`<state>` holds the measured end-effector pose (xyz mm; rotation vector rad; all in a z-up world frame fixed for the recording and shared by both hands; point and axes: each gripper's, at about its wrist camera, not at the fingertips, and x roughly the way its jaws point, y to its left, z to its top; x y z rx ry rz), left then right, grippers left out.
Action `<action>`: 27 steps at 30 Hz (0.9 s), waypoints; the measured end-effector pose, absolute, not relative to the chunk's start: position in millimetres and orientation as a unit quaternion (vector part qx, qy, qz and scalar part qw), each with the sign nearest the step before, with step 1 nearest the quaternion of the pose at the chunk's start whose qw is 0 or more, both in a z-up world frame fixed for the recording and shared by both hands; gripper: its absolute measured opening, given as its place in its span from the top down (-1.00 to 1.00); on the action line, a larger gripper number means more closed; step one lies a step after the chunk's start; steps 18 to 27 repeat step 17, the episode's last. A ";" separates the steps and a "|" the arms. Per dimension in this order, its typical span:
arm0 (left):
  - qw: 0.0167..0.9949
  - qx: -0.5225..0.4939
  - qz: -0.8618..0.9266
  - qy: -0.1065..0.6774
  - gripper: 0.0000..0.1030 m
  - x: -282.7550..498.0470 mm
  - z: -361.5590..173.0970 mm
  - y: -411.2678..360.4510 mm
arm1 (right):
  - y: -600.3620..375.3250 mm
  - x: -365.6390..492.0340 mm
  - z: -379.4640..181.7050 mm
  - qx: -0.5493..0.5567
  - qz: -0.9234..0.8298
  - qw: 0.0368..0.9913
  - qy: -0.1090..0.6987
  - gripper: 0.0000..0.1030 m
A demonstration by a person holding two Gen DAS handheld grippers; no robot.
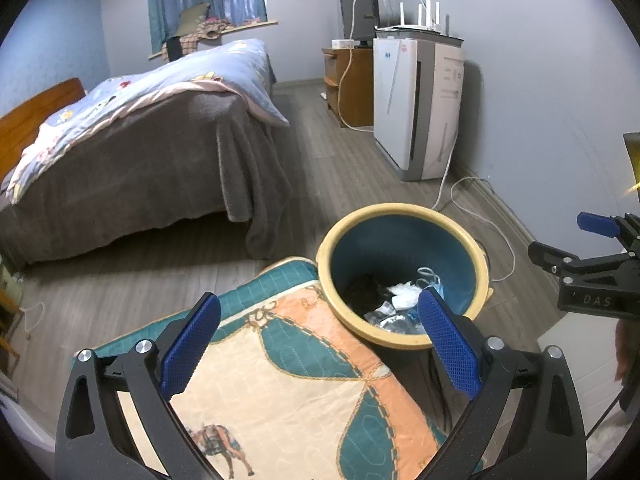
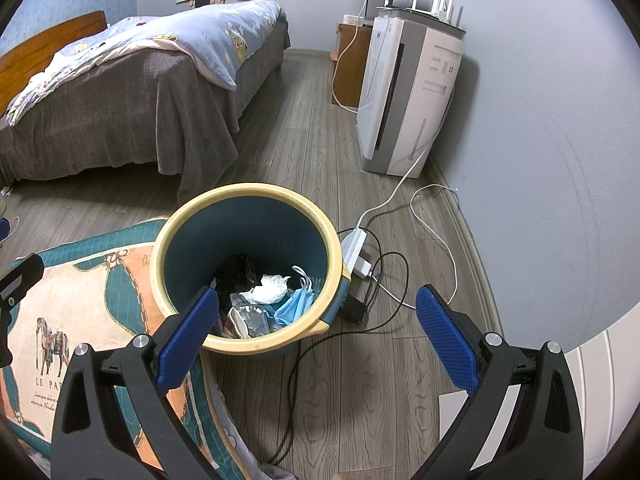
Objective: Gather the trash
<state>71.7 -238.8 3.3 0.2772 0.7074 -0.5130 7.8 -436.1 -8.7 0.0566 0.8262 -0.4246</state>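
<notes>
A round bin with a yellow rim and blue inside stands on the wood floor. It holds trash: a blue face mask, crumpled white tissue, silver wrappers and something black. The trash also shows in the left wrist view. My left gripper is open and empty above a patterned quilt, just left of the bin. My right gripper is open and empty above the bin's near right side. The right gripper also appears at the left wrist view's right edge.
A bed with grey cover stands to the left. A white air purifier stands by the right wall. A power strip and cables lie right of the bin. A wooden cabinet is behind.
</notes>
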 end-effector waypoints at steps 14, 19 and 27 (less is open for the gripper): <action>0.900 0.145 -0.243 0.332 -0.90 65.3 9.2 -219.8 | -427.0 10.0 -1.5 0.052 -0.202 0.889 0.407 -0.89; 0.904 0.149 -0.236 0.323 -0.90 60.8 16.6 -203.5 | -411.3 20.4 -4.3 0.064 -0.186 0.884 0.423 -0.89; 0.904 0.149 -0.236 0.323 -0.90 60.8 16.6 -203.5 | -411.3 20.4 -4.3 0.064 -0.186 0.884 0.423 -0.89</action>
